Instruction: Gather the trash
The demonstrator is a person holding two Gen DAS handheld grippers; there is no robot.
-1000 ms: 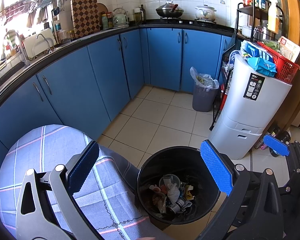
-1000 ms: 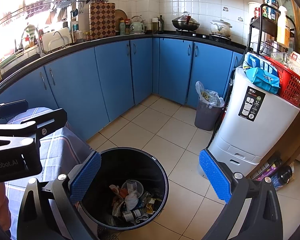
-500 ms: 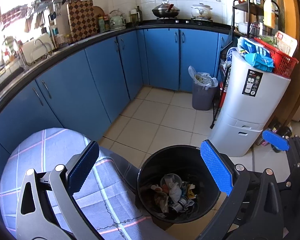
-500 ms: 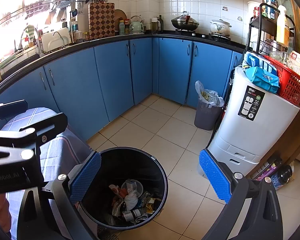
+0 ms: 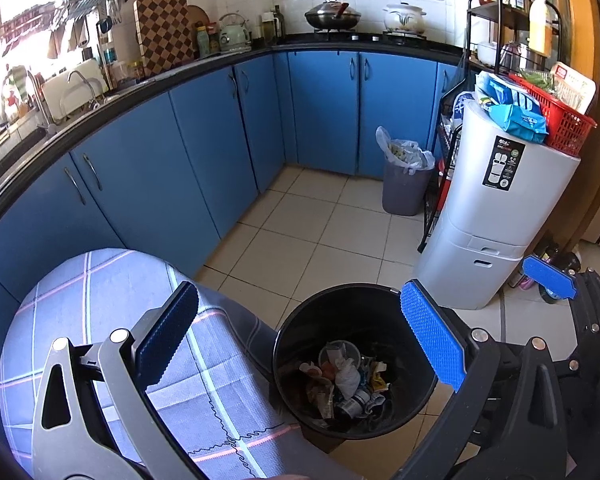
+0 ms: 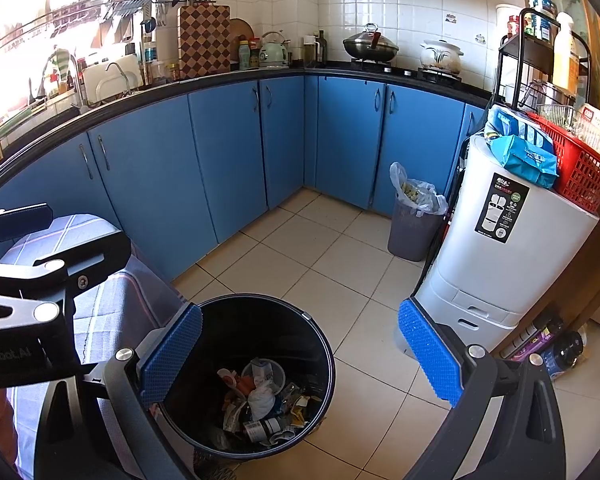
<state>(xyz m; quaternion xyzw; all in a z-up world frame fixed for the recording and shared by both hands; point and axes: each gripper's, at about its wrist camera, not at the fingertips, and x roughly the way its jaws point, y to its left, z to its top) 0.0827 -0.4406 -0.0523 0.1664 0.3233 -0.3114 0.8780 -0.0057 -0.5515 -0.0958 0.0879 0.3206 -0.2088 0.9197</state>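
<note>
Plainly, both grippers hang empty above the black bin (image 5: 354, 364), which stands on the tiled floor (image 5: 300, 240) just beside a checked cloth (image 5: 100, 304). The left gripper (image 5: 300, 344) has its blue pads spread wide with nothing between them, and the right gripper (image 6: 300, 356) is likewise wide apart and holds nothing. Trash (image 6: 264, 400) already lies at the bottom of the bin: crumpled paper, wrappers, a small bottle and a clear cup. A grey bin (image 6: 414, 228) lined with a full plastic bag (image 6: 416, 194) stands well apart by the blue cabinets (image 6: 228, 156), next to a white unit (image 6: 500, 248). No loose litter shows on the floor, so the step in hand seems to be finding the next piece, or perhaps going for that bag; I cannot tell which. To do it well, sweep the cameras slowly across floor and cloth, keep the pads apart until one item sits squarely between them, and pinch soft wrappers by a firm fold so they don't slip.
</note>
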